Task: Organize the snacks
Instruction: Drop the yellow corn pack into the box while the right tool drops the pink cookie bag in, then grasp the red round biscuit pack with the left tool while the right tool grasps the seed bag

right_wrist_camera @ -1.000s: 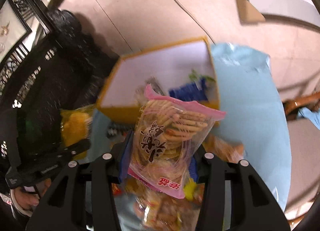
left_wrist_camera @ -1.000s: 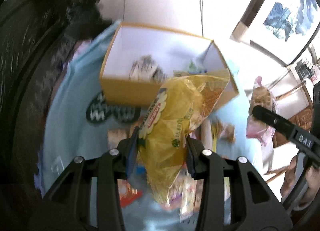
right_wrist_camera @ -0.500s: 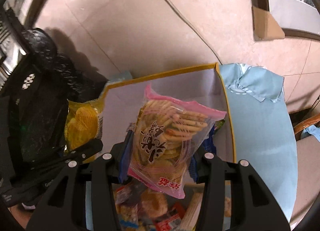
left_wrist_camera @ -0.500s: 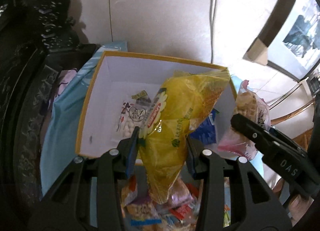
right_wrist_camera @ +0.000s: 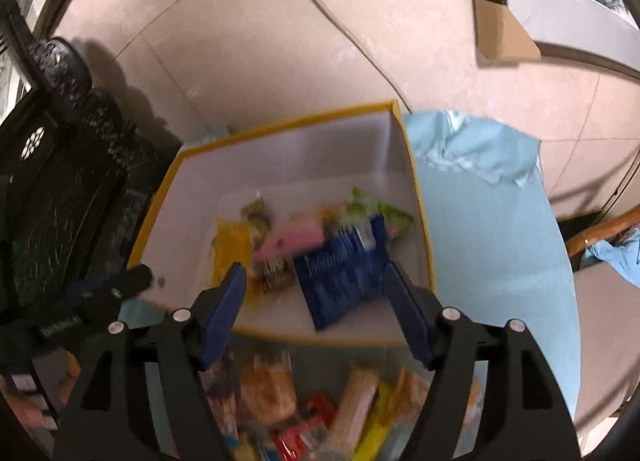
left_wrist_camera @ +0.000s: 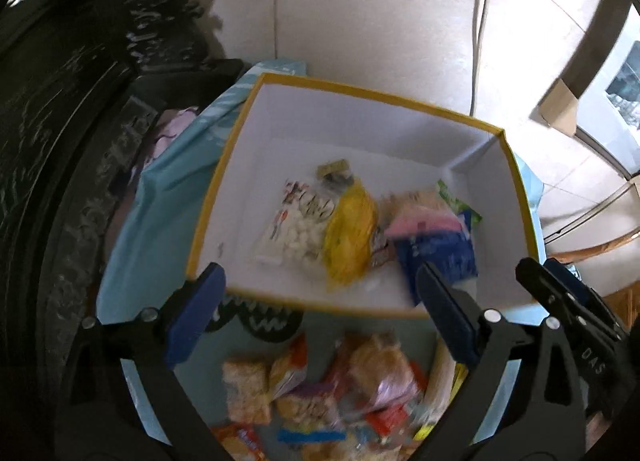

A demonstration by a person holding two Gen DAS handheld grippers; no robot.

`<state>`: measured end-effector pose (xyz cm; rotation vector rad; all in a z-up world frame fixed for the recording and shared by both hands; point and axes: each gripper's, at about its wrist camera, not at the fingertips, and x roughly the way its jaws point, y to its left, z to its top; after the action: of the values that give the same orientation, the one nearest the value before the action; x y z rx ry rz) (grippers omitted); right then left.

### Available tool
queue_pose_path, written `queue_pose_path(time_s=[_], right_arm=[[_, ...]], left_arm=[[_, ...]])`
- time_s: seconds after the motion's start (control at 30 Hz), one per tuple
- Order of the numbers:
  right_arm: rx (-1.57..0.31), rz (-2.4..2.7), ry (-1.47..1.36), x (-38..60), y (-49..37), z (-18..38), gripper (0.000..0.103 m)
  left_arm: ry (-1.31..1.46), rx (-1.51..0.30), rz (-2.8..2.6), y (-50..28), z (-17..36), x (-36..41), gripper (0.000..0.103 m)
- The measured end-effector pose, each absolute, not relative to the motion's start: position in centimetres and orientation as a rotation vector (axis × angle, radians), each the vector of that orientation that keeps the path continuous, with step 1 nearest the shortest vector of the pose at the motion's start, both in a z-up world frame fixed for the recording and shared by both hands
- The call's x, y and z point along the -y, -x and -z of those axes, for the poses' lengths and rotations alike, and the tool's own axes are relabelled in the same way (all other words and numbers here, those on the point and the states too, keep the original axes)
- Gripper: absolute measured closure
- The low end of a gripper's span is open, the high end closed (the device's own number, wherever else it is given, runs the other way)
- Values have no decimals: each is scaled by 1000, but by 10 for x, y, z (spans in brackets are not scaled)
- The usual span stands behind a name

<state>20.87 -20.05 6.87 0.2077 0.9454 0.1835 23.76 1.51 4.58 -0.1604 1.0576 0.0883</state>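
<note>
On the pale blue tablecloth (left_wrist_camera: 132, 245), I hover both opening, empty grippers (left_wrist_camera: 320, 309) (right_wrist_camera: 312, 313) over the yellow-rimmed white cardboard box (left_wrist_camera: 360, 93) holding the 2 dropped snack packets (left_wrist_camera: 350, 229), risking clipping its near wall.

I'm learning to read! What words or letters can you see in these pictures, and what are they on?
"DAS": white letters on the right gripper, seen sideways from the left wrist.
Left gripper: white lettering, too blurred to read.
Snack bags in the box and on the blue cloth: print too blurred to read.
</note>
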Motion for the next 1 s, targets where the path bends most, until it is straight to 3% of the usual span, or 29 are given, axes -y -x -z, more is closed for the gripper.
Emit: queue_pose_path(time_s=[0.53,1.0], right_arm=[[-1075,-93,-242,246,-83,-23,31],[-1161,-86,-231,261,-26,2,31]], left_arm=[[249,-1219,-165,-97,17,-53,5],[279,-1330,-210,-64,72,-48,6]])
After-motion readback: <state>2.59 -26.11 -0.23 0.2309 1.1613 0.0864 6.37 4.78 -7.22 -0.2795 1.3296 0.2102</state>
